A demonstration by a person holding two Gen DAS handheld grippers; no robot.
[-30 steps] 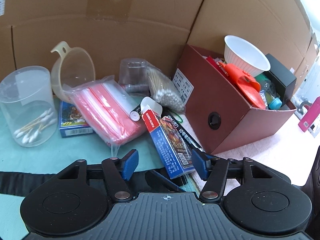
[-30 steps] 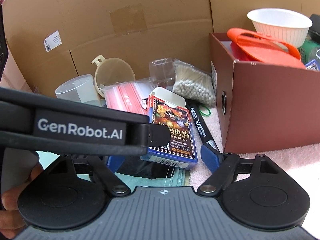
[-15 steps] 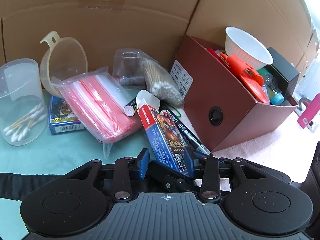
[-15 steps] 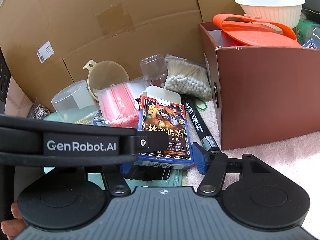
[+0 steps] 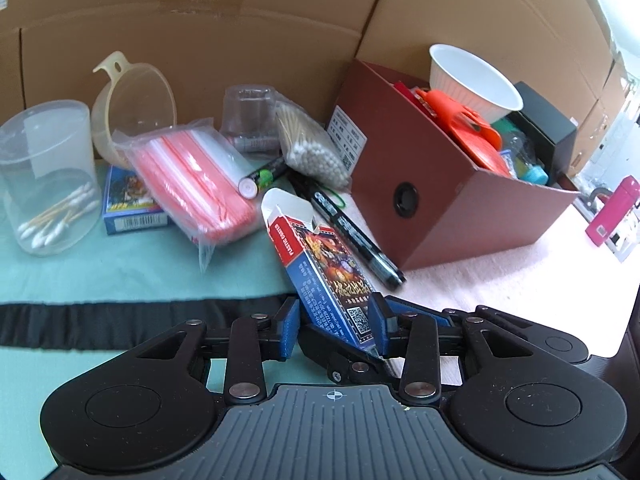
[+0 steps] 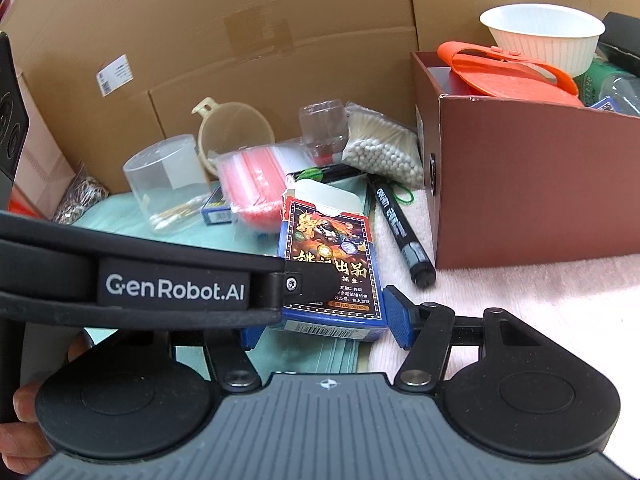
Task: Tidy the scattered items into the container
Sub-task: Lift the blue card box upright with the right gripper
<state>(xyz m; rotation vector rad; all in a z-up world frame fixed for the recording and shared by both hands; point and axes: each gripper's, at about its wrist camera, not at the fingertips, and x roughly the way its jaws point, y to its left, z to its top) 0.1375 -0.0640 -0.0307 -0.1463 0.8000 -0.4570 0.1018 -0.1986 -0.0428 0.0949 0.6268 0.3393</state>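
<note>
Both hand-held grippers, left [image 5: 334, 322] and right [image 6: 320, 320], are narrowing from wide onto the card box [image 5: 320, 260], left jaws closing, readying its lift toward the brown container [image 5: 460, 216].

Big brown cardboard sheets [image 5: 248, 36] stand at the far side like a wall, with a strip of tape near the top. A white sticker [image 6: 114, 75] sits on the cardboard at the left. A green cloth [image 5: 120, 272] covers the left of the table. A fluffy pink cloth [image 6: 540, 292] covers the right. Bright light comes in at the far right.
</note>
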